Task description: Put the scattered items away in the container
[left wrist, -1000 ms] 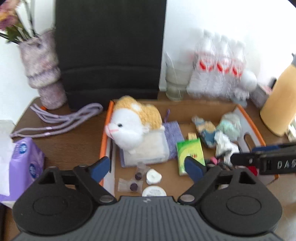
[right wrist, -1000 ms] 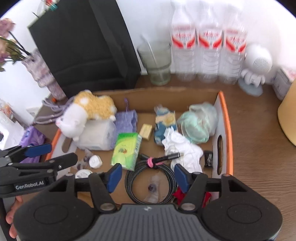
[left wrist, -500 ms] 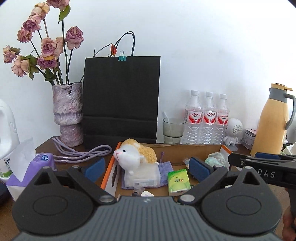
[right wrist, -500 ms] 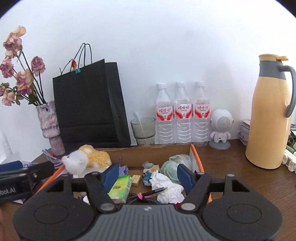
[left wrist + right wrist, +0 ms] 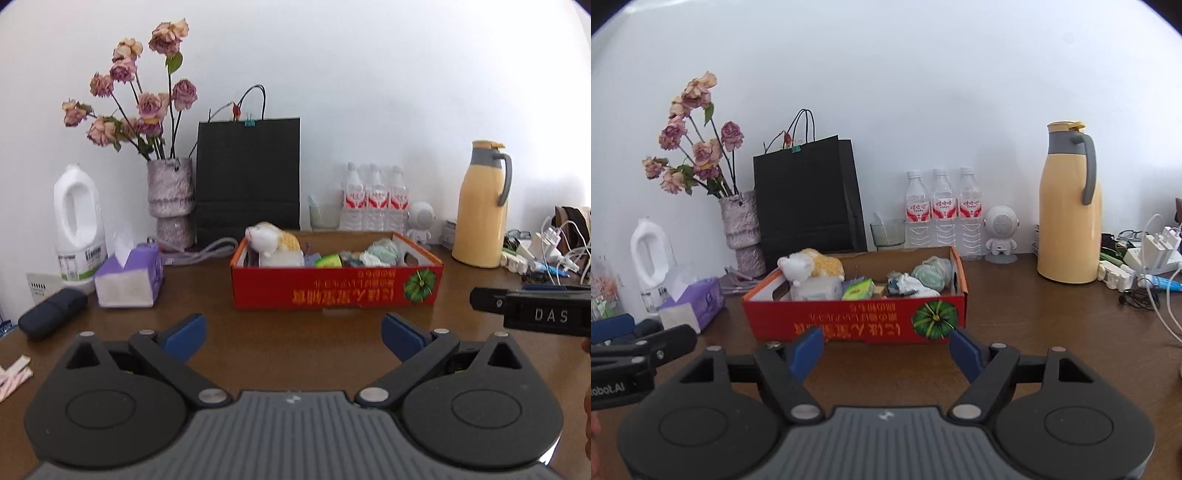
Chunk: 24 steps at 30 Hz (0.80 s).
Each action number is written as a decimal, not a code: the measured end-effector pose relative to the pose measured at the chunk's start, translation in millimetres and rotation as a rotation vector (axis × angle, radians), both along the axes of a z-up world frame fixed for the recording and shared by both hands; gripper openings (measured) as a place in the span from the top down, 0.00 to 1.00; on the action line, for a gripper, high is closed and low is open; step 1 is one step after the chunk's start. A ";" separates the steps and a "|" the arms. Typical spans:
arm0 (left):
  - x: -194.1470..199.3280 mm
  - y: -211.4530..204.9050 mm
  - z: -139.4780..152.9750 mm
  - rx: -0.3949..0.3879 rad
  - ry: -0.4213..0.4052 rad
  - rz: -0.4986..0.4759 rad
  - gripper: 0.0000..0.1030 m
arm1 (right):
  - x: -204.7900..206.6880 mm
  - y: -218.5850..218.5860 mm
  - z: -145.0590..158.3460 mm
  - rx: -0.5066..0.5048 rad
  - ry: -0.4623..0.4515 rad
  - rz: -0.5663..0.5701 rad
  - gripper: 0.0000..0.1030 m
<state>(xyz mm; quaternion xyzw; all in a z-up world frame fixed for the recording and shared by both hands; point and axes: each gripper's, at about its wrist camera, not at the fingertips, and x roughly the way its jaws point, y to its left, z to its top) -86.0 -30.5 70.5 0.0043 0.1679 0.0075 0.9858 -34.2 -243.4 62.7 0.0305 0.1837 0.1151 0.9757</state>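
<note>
Nearest the lenses, the left tongs point(image 5: 291, 332) and right tongs point(image 5: 886, 350) both stand spread wide with nothing between their blue pads, held over bare tabletop point(image 5: 295, 354) short of the box. Each is visible at the edge of the other's view.

Just beyond them sits the red cardboard box point(image 5: 336, 291), the container for this task, its printed side facing the cameras upside down. Inside, a plush toy point(image 5: 809, 266) lies on a white packet at the left end, a green packet point(image 5: 858, 288) sits mid-box, and white and pale green crumpled cloths point(image 5: 923, 277) fill the right end. The contents rise to or above the rim.

Left of the box on the tabletop: a purple tissue pack point(image 5: 127, 275), a dark case point(image 5: 51, 312) and a white jug point(image 5: 79, 229). Right of it: a yellow thermos point(image 5: 1069, 206) and a tangle of chargers and cables point(image 5: 1145, 266). Against the wall stand a vase of dried roses point(image 5: 170, 199), a black paper bag point(image 5: 247, 177) and three water bottles point(image 5: 940, 214).

Judgement: the tidying appears largely complete. Risks: the plush toy rides high and could topple out if the box is nudged; any reach toward the cables could snag them and drag neighbouring items.
</note>
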 end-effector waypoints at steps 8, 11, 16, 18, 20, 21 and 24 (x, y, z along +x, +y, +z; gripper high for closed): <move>-18.5 3.3 -16.1 -0.011 0.073 -0.001 0.00 | -48.2 7.8 -27.1 -0.070 0.073 0.036 0.18; 8.0 4.5 -22.6 0.003 0.122 -0.003 0.00 | -29.9 15.4 -32.8 -0.058 0.134 0.041 0.17; 60.1 9.9 -33.2 0.011 0.214 0.009 0.00 | 17.8 32.7 -43.9 -0.086 0.216 0.028 0.17; 75.3 10.8 -38.8 0.013 0.246 -0.009 0.00 | 34.3 39.3 -47.5 -0.104 0.243 0.030 0.17; 87.2 12.1 -45.1 0.028 0.277 -0.001 0.00 | 47.6 43.2 -51.9 -0.125 0.267 0.017 0.17; 91.7 13.8 -47.6 0.024 0.291 0.003 0.00 | 52.3 44.3 -54.1 -0.130 0.279 0.018 0.17; 100.3 18.7 -52.3 -0.003 0.327 0.016 0.00 | 59.4 44.9 -57.2 -0.126 0.289 0.023 0.17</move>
